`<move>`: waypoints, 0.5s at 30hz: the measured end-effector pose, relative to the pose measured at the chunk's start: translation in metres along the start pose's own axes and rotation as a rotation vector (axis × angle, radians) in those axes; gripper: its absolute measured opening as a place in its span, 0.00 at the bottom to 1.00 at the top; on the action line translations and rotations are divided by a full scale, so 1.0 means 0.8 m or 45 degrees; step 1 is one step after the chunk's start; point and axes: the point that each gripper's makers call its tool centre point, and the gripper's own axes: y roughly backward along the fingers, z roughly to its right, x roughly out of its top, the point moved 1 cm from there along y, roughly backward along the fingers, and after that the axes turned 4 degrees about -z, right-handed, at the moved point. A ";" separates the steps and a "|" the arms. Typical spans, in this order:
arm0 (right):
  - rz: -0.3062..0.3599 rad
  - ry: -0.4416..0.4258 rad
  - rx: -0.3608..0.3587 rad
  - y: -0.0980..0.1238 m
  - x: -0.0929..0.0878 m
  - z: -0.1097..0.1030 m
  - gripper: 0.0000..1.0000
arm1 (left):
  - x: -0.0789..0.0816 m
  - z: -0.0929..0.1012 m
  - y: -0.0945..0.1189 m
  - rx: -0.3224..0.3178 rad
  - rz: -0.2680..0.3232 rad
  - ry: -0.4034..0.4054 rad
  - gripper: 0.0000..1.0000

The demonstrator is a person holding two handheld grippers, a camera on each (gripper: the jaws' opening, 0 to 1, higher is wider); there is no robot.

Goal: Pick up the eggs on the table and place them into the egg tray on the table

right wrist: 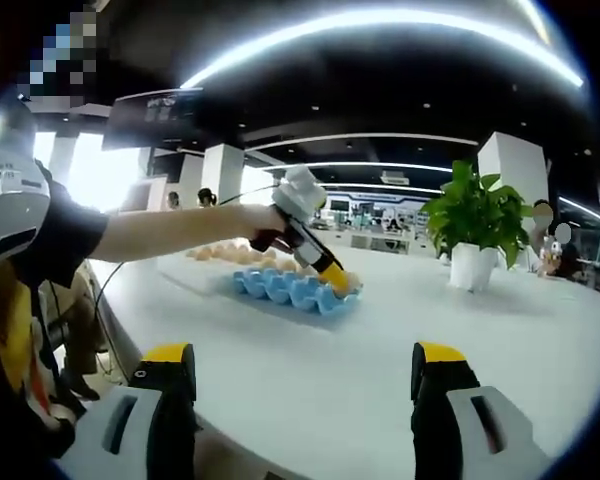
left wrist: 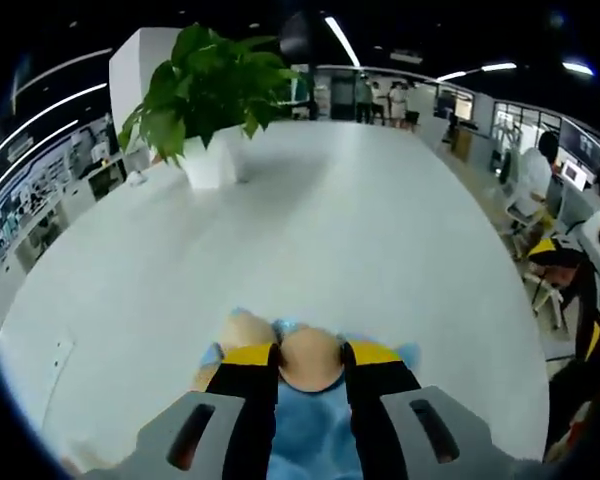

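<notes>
Two grippers: left gripper [left wrist: 311, 352] clamps an egg [left wrist: 311, 360] over the tray [right wrist: 298, 290]; right gripper [right wrist: 305, 365] jaws apart.

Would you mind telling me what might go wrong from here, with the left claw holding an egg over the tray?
1. The left claw grips the egg between its tips; too hard a squeeze might crack it.
2. Another egg sits right beside it in the blue egg tray, so opening or lowering could knock that one.
3. The tray lies near the white table's edge, so a push might slide it.
</notes>
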 end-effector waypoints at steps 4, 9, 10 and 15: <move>0.001 -0.005 -0.004 0.002 0.000 0.001 0.93 | -0.006 0.004 -0.005 -0.003 -0.009 -0.004 0.26; 0.008 -0.006 -0.003 0.003 0.002 0.002 0.93 | -0.004 0.008 -0.004 -0.006 0.005 -0.001 0.26; 0.009 -0.009 -0.003 0.003 0.002 0.002 0.93 | -0.005 0.008 -0.003 -0.005 0.006 -0.003 0.26; 0.011 -0.013 0.003 0.002 0.001 0.001 0.93 | -0.006 0.009 -0.002 -0.006 0.007 -0.005 0.26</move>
